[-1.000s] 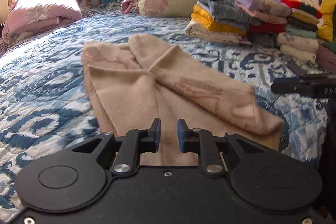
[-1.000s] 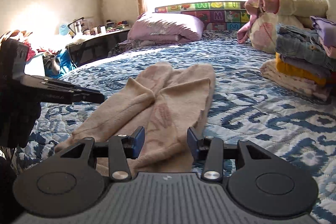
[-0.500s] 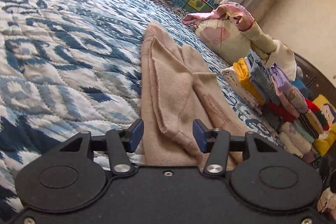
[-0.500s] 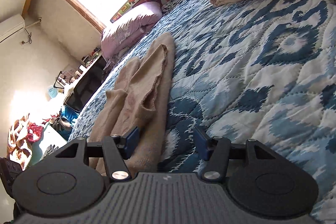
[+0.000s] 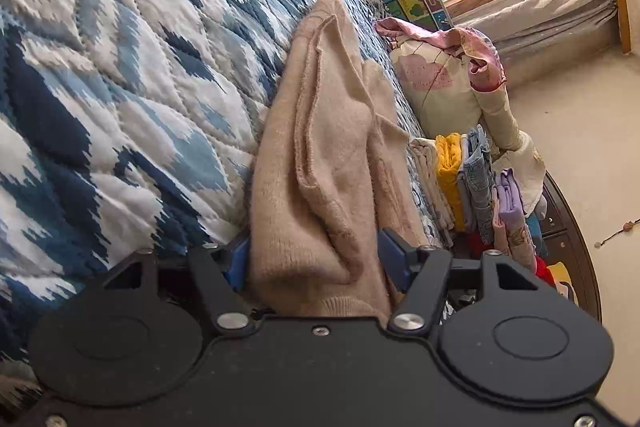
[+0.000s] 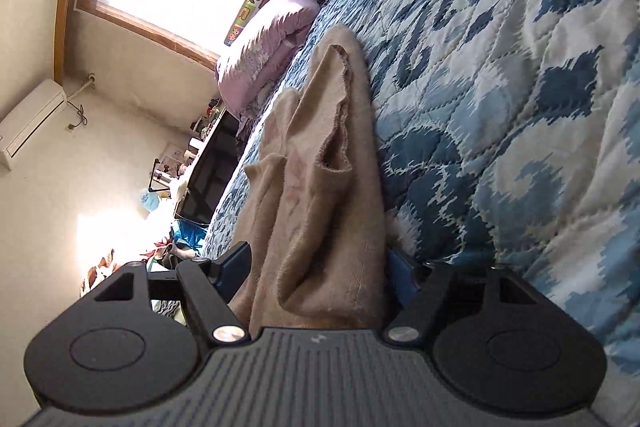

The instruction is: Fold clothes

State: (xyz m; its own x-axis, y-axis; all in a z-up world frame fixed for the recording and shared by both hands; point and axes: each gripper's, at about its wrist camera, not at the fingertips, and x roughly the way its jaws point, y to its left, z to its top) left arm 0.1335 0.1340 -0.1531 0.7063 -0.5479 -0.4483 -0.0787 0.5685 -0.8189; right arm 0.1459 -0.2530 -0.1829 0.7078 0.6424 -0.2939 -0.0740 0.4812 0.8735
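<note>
Both grippers, rolled sideways since a second ago, straddle the beige sweater's [image 5: 320, 163] hem, lower centre on the quilted bed [image 5: 100, 107]; left gripper [image 5: 316, 259] and right gripper [image 6: 320, 267] fingers opening, unclamped, ready for the next fold.

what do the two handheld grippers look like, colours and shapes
The left gripper is black plastic with blue finger pads, round discs at each side and silver screws on a smooth body. The right gripper matches, but its body is ribbed grey.
</note>
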